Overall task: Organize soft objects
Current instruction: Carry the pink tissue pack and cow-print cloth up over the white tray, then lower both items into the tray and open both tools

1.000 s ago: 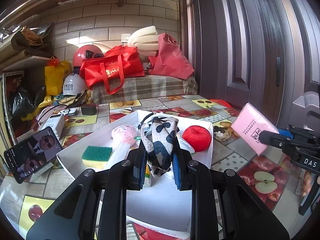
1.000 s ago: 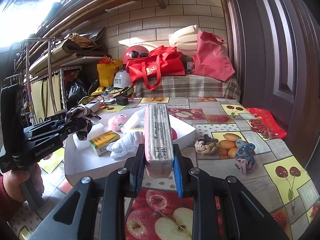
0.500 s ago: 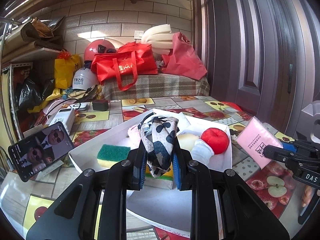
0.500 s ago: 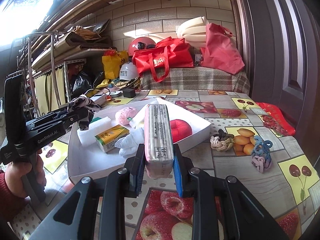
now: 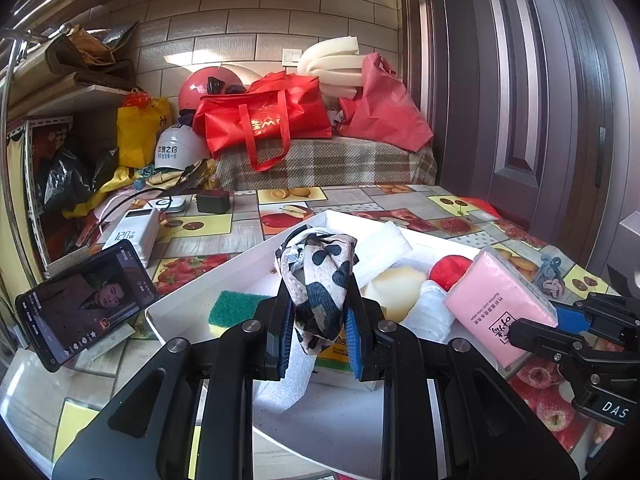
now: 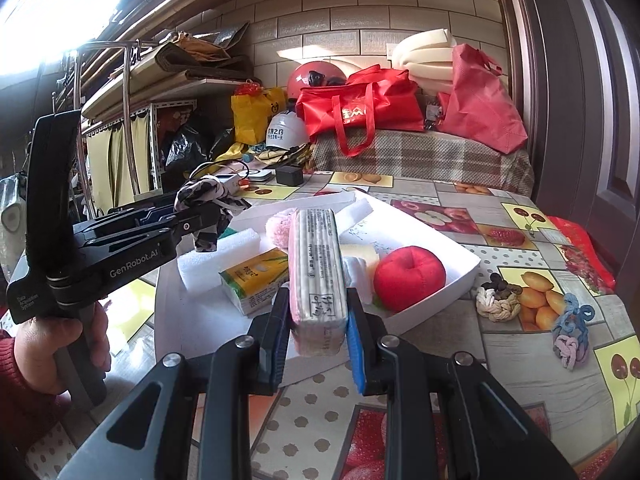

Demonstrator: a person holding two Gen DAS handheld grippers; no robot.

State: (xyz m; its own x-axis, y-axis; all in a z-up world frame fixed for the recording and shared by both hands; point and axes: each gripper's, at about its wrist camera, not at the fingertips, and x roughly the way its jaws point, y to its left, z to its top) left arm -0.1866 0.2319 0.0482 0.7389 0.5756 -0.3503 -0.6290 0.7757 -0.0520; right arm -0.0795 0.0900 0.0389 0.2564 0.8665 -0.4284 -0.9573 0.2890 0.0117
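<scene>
My left gripper (image 5: 318, 334) is shut on a black-and-white spotted cloth (image 5: 318, 280) and holds it above the white tray (image 5: 248, 264). My right gripper (image 6: 318, 334) is shut on a pink tissue pack (image 6: 318, 268) over the tray's near edge (image 6: 456, 280); the pack also shows in the left wrist view (image 5: 500, 304). In the tray lie a red plush apple (image 6: 408, 274), a green-yellow sponge (image 5: 232, 306), white foam blocks (image 6: 218, 254), a yellow-green tissue pack (image 6: 254, 284), a pink pompom (image 6: 280, 230) and a white cloth (image 5: 430, 310).
Knotted rope pieces (image 6: 498, 300) and a blue-pink one (image 6: 570, 330) lie on the fruit-print tablecloth right of the tray. A phone (image 5: 86, 304) leans at the left, with a power bank (image 5: 130, 236) behind. Red bags (image 5: 264, 124) and helmets sit at the back.
Both grippers have moved forward and closer together over the tray, each still holding its object. The pink pack now sits nearer the red apple in the left view.
</scene>
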